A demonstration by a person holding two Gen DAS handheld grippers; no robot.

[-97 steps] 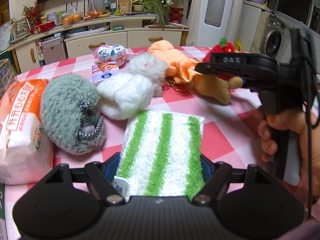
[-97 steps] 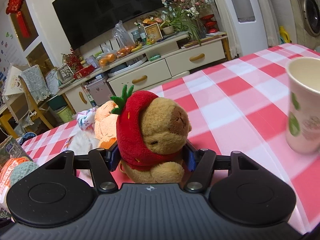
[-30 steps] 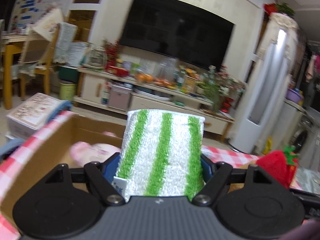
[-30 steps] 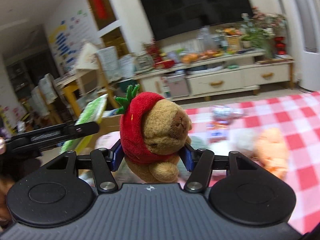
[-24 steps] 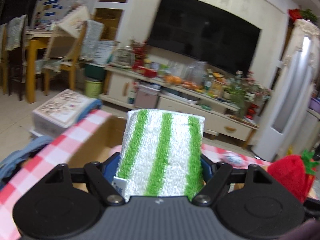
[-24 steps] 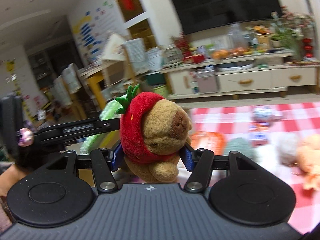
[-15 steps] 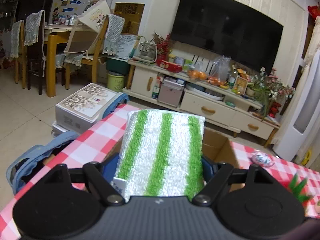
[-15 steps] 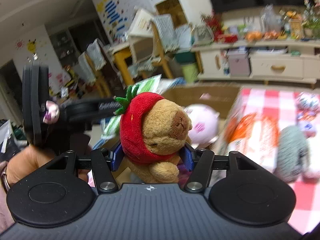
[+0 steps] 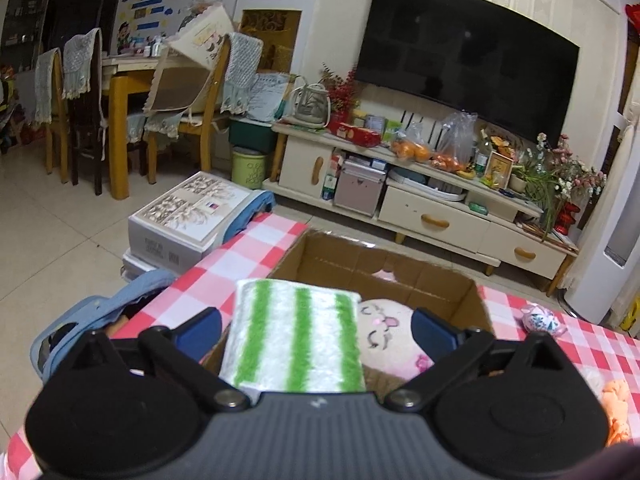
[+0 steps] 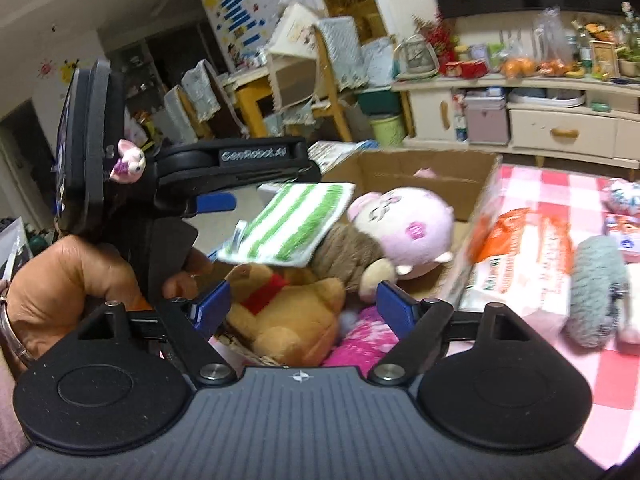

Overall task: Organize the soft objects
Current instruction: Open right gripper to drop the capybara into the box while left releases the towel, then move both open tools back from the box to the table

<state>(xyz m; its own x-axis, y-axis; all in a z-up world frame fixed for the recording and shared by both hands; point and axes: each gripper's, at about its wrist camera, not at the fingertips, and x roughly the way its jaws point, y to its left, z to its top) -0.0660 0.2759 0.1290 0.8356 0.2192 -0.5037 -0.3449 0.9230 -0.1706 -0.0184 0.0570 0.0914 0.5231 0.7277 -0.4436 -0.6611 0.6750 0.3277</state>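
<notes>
Your striped cloth [image 9: 294, 340] is lying free atop the pig plush [image 10: 400, 228] inside the cardboard box [image 9: 400, 268] at the table [image 9: 244, 256] edge. Both grippers' fingers have just been opening; left gripper [image 9: 316, 326] and right gripper [image 10: 302, 306] are gaping, pinching nothing. Only your right view is showing the bear [image 10: 288, 312].

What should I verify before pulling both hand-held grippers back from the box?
1. Left hand-held gripper: jaws just opened, striped cloth between them untouched: ok.
2. Right hand-held gripper: jaws just opened, tan plush between them untouched: ok.
3. Cloth in cardboard box: ok, lying tilted atop pink plush.
4. Cloth settled: cannot tell.
5. Grey knitted toy boxed: not ok, it lies on the table.
</notes>
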